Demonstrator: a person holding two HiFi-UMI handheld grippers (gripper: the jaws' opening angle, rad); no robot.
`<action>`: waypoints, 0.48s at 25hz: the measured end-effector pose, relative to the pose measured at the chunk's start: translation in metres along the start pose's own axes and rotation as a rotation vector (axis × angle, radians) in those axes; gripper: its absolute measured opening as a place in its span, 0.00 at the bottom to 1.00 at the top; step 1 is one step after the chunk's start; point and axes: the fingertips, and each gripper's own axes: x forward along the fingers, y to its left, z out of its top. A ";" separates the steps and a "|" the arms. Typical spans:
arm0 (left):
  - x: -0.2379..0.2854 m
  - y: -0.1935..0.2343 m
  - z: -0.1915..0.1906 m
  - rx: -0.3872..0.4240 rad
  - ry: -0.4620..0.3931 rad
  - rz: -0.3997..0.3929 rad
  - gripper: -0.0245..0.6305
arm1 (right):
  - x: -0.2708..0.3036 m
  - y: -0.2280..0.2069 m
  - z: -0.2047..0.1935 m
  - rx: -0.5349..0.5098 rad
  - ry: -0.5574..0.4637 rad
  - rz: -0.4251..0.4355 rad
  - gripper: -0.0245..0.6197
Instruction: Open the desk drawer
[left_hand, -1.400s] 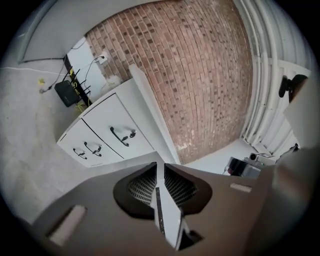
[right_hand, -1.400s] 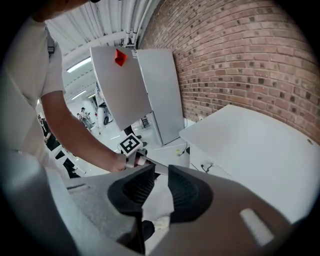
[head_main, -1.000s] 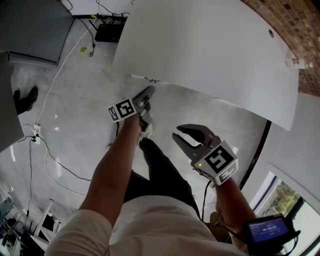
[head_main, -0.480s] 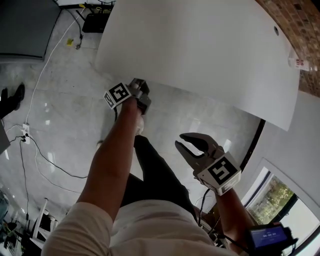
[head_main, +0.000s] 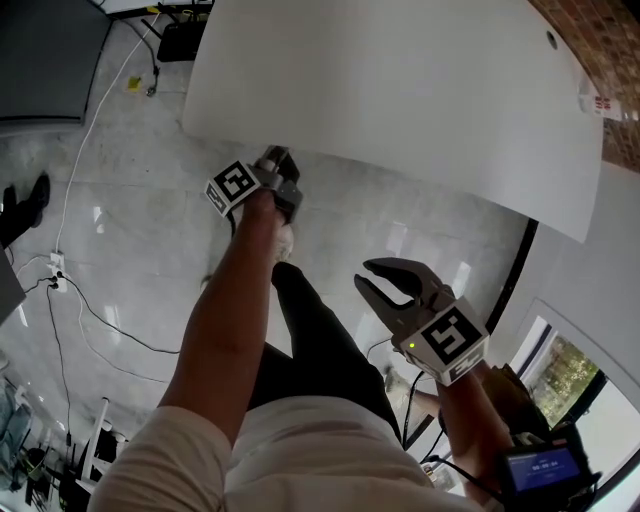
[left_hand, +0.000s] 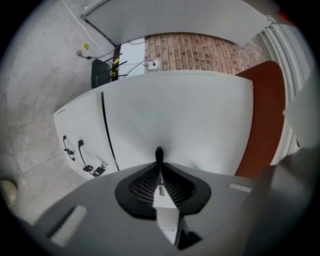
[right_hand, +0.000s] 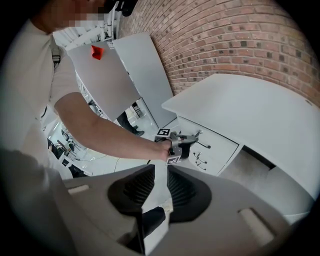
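Our left gripper (head_main: 279, 157) is closing on the handle (left_hand: 159, 152) of the drawer (right_hand: 216, 141); we should pinch firm, then pull straight and level; right gripper (head_main: 386, 291) gapes empty.

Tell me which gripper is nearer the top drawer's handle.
Left. The left gripper is at the drawer handle under the desk edge, its jaws closing round it. The right gripper hangs open over the floor, short of the desk.
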 end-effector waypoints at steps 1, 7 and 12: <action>-0.006 0.001 -0.002 0.004 0.009 0.005 0.09 | 0.001 0.004 -0.001 0.004 -0.003 -0.003 0.15; -0.030 0.004 -0.025 0.014 0.047 0.028 0.09 | -0.002 0.011 -0.009 0.022 -0.022 -0.004 0.15; -0.051 0.006 -0.046 0.010 0.076 0.049 0.09 | -0.006 0.018 -0.011 0.037 -0.038 -0.001 0.15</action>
